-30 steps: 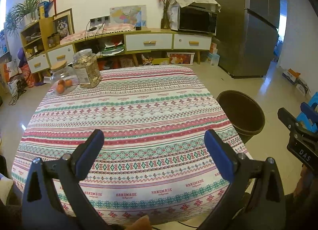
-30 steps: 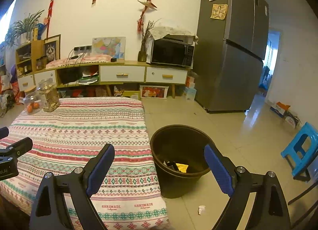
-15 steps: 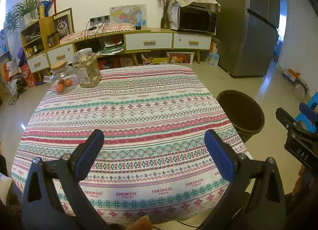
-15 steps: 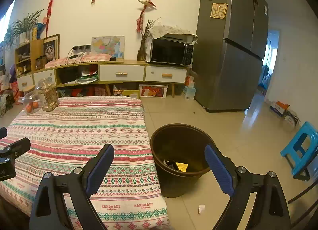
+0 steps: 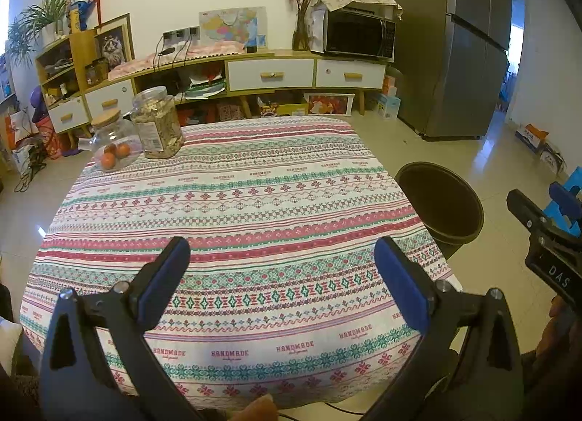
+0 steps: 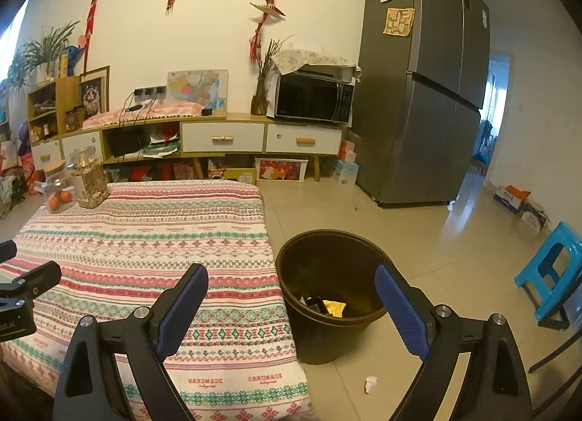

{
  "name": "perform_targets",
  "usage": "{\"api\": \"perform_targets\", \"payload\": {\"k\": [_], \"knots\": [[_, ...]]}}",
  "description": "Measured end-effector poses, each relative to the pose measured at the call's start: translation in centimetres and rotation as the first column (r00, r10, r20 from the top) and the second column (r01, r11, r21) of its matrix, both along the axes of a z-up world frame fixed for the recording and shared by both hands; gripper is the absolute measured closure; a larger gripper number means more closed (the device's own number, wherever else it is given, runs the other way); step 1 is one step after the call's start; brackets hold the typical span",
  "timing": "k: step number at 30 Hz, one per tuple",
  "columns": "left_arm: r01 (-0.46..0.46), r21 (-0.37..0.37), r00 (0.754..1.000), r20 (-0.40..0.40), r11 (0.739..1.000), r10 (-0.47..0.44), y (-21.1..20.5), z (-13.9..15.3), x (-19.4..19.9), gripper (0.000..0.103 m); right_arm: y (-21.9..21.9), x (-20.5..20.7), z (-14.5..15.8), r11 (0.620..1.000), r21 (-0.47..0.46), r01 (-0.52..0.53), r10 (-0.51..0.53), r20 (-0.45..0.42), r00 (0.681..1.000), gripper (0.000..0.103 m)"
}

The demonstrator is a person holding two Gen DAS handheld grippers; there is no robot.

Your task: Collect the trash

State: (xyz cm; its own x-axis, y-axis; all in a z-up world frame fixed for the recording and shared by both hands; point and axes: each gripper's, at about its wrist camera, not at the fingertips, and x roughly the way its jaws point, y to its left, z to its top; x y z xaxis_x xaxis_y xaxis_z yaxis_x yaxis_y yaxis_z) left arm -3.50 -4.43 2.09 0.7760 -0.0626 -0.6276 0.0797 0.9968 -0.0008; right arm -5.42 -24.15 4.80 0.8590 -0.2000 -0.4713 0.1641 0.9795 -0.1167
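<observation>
A dark round trash bin (image 6: 329,290) stands on the floor beside the table's right edge; it also shows in the left wrist view (image 5: 442,206). Yellow and black trash (image 6: 327,306) lies at its bottom. A small white scrap (image 6: 370,383) lies on the floor in front of the bin. My right gripper (image 6: 291,281) is open and empty, held above the table edge and the bin. My left gripper (image 5: 282,253) is open and empty above the near part of the patterned tablecloth (image 5: 225,210). No trash shows on the cloth.
Two jars stand at the table's far left corner: one with oranges (image 5: 112,144), one with dried food (image 5: 158,128). A low cabinet (image 6: 225,137) with a microwave (image 6: 313,97) lines the back wall, a fridge (image 6: 418,93) beside it. A blue stool (image 6: 553,271) stands at right.
Both grippers have stayed open and almost still. The views shift only slightly.
</observation>
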Motion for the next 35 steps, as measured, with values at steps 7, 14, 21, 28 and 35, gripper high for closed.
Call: {"api": "perform_targets", "payload": {"k": [7,14,21,28,35], "knots": [[0.001,0.001,1.000,-0.003,1.000,-0.001,-0.09,-0.06,0.03,0.002,0.20,0.08,-0.06,1.000,-0.003,-0.005,0.005,0.000,1.000,0.008],[-0.003,-0.004,1.000,-0.009,1.000,0.003,-0.04,-0.09,-0.01,0.002,0.32,0.20,-0.11,1.000,-0.006,-0.005,0.005,-0.001,1.000,0.008],[-0.004,-0.005,1.000,-0.001,1.000,0.004,-0.09,-0.08,-0.05,0.002,0.40,0.21,-0.08,1.000,-0.001,-0.001,0.001,0.003,1.000,0.007],[0.001,0.007,1.000,-0.006,1.000,-0.001,-0.17,-0.24,0.04,0.002,0.53,0.22,-0.07,1.000,-0.002,-0.001,0.001,0.008,1.000,0.004],[0.014,-0.013,0.998,-0.062,1.000,-0.015,0.27,-0.73,0.77,0.002,0.66,0.23,-0.61,1.000,-0.005,-0.021,0.021,0.005,1.000,0.000]]}}
